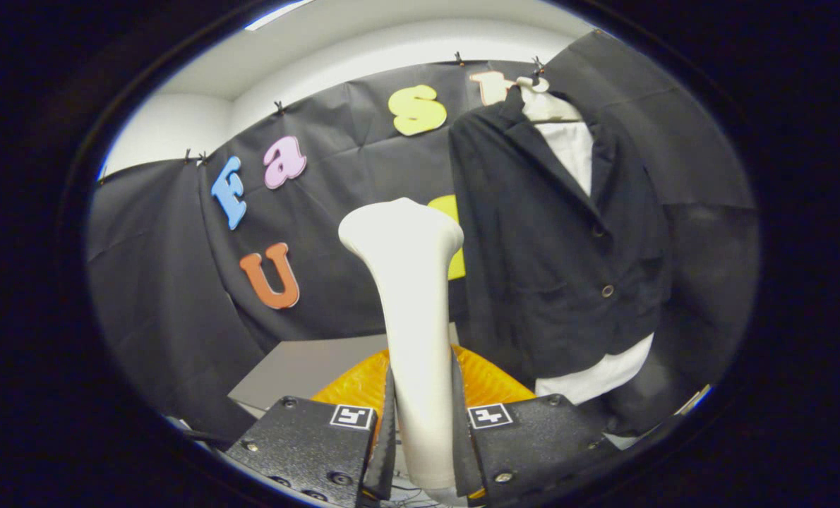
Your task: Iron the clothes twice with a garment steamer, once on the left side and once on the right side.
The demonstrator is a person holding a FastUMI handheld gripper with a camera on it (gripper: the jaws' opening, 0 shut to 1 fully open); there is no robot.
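Steamer (413, 310) in my grip, one of them, pale and smooth, its slim handle rising from between my fingers (390, 437) and flaring to a wide rounded head up top. One dark jacket (554, 261) hangs just beside that head, on its right and a little beyond it, up against the black booth wall (159, 282). Two buttons (607, 290) run down its front. One white shirt (568, 141) sits inside it, showing at the open collar and again below the hem. One hanger (543, 99) at the top carries both. My fingers are closed down to the width of the handle, one pressing on each side of it, low down near its base. One orange ribbed thing (490, 381) lies right behind the handle, with a grey table (300, 370) surface past it.
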